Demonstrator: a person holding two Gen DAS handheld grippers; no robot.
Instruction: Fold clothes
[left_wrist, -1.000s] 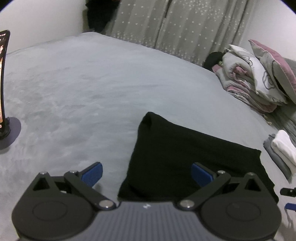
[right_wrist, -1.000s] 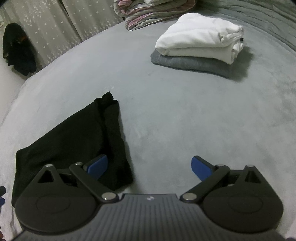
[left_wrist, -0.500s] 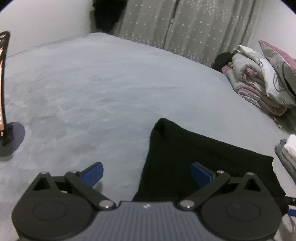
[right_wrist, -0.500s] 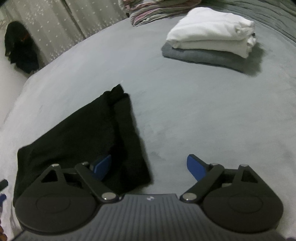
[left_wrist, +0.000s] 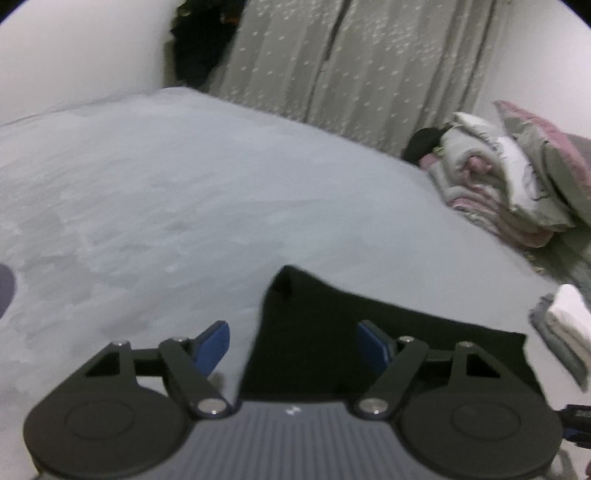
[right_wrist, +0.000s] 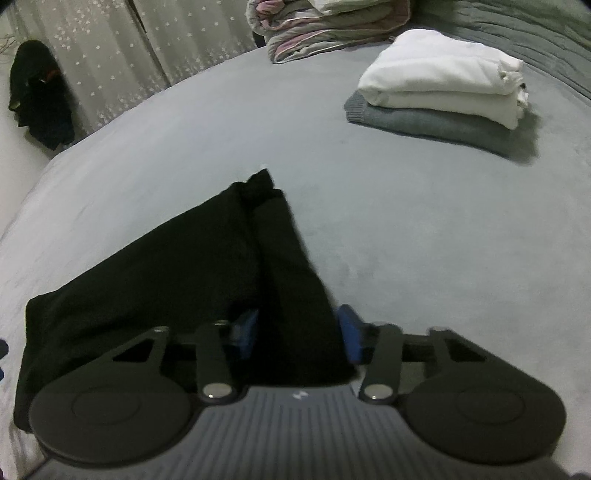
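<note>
A black garment lies partly folded on the grey bed, spread from the lower left of the right wrist view up to a bunched tip near the centre. The right gripper has its blue pads drawn in on either side of the garment's thick folded edge, pinching that fold; the left pad is half hidden behind the cloth. In the left wrist view the same garment fills the lower middle, its corner pointing toward 12 o'clock. The left gripper is spread wide, one blue pad over bare bed at 9 o'clock of the cloth's edge, the other over the black fabric; whether either pad touches is not clear. At 1 o'clock from the right gripper, well apart from the garment, a folded white garment sits on top of a folded grey garment. Further back at 12 o'clock lies a heap of bedding in pink and pale grey. Dotted curtains hang behind the bed, with dark clothing hanging at their left end.
</note>
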